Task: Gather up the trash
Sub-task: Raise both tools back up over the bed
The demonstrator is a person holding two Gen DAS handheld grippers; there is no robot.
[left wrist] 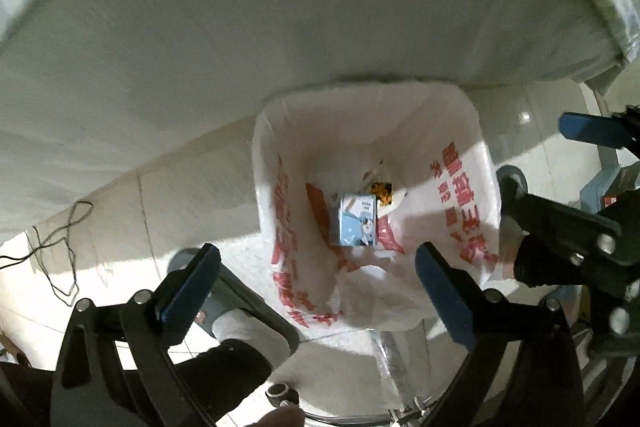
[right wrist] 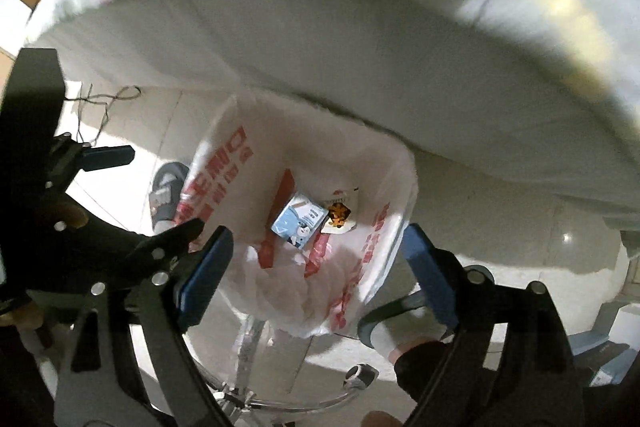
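A bin lined with a white plastic bag with red print [left wrist: 460, 187] stands on the floor below both grippers; it also shows in the right wrist view [right wrist: 224, 163]. At its bottom lie a light blue carton [left wrist: 357, 219] [right wrist: 299, 222] and an orange-and-black wrapper [left wrist: 382, 191] [right wrist: 338, 215]. My left gripper [left wrist: 318, 279] is open and empty above the bin's near rim. My right gripper [right wrist: 316, 267] is open and empty above the bin too. Each gripper shows at the edge of the other's view.
A white-covered table [left wrist: 280, 7] overhangs the bin's far side. The person's slippered feet [right wrist: 168, 193] stand beside the bin. A chair base with casters [right wrist: 360, 375] sits below. A dark cable [left wrist: 60, 239] lies on the tiled floor at left.
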